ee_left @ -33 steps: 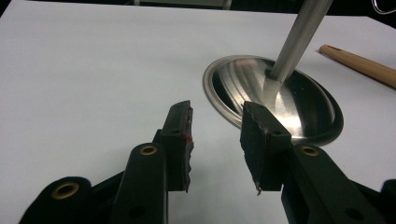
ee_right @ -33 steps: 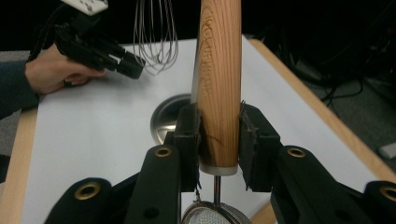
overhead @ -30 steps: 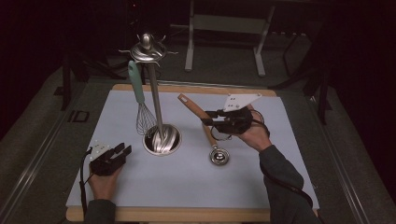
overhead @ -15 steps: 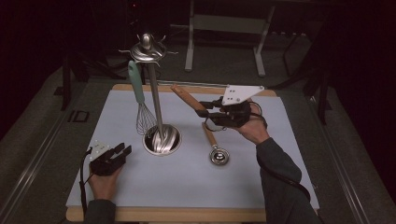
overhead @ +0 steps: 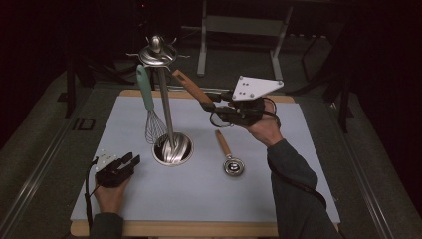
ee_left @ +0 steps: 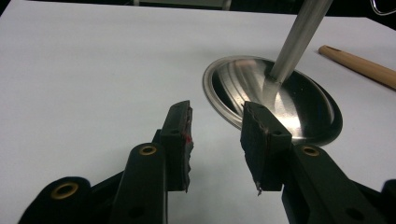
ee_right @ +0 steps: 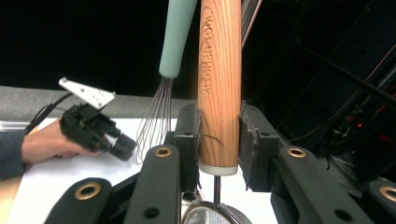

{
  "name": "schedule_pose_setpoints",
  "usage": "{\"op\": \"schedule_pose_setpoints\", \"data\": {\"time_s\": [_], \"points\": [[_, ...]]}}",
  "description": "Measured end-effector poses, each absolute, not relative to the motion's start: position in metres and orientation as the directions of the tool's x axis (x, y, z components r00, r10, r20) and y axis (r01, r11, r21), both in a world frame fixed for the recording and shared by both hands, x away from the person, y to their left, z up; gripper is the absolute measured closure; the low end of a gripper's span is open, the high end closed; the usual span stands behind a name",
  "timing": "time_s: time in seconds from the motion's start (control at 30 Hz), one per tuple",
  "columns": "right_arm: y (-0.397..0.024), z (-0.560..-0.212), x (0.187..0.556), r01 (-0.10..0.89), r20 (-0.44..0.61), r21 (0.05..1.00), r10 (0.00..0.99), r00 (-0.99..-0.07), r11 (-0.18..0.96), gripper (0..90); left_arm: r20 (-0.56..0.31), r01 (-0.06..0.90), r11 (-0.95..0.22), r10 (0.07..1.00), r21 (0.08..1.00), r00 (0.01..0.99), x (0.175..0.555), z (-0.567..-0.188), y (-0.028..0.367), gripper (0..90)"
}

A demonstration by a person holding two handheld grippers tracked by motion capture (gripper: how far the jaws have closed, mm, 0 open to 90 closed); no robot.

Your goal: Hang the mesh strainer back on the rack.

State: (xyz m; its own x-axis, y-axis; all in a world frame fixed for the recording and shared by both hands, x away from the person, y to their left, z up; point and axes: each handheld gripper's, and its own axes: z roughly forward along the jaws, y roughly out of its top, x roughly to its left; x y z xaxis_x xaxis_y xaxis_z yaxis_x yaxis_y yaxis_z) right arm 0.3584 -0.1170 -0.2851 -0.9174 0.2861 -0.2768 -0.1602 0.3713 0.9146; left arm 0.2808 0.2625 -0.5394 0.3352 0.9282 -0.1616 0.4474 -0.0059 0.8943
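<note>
Dark room, white mat point(overhead: 298, 149): a wooden-handled strainer point(overhead: 191, 88) is being held in the air.

The right gripper point(overhead: 215, 105) is clamping its jaws on the strainer's handle near the mesh end, tip pointing at the rack point(overhead: 158, 55), where a whisk point(overhead: 149, 109) is hanging alongside. A spoon point(overhead: 228, 155) is lying below. The left gripper point(overhead: 130, 162) is resting on the mat beside the rack's base, jaws apart, gripping nothing.

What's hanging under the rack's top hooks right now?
A whisk with a mint handle hangs from the rack top, wires down beside the pole. The right tool holds a wooden-handled utensil up near the hooks; whether it has hooked on can't be seen.
</note>
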Motion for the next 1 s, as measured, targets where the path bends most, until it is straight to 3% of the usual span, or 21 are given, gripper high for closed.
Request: {"op": "schedule_pose_setpoints", "data": {"time_s": [0.3,1.0], "points": [[-0.097,-0.278,0.362,-0.171,-0.3,0.907,0.306,-0.903,0.386,70.8,-0.163,0.447,-0.004,0.928,0.895,0.335,0.281,-0.539,0.263,63.6],[-0.069,-0.297,0.364,-0.138,-0.324,0.892,0.398,-0.858,0.43,70.6,-0.159,0.447,-0.007,0.929,0.894,0.333,0.281,-0.539,0.262,63.6]]}}
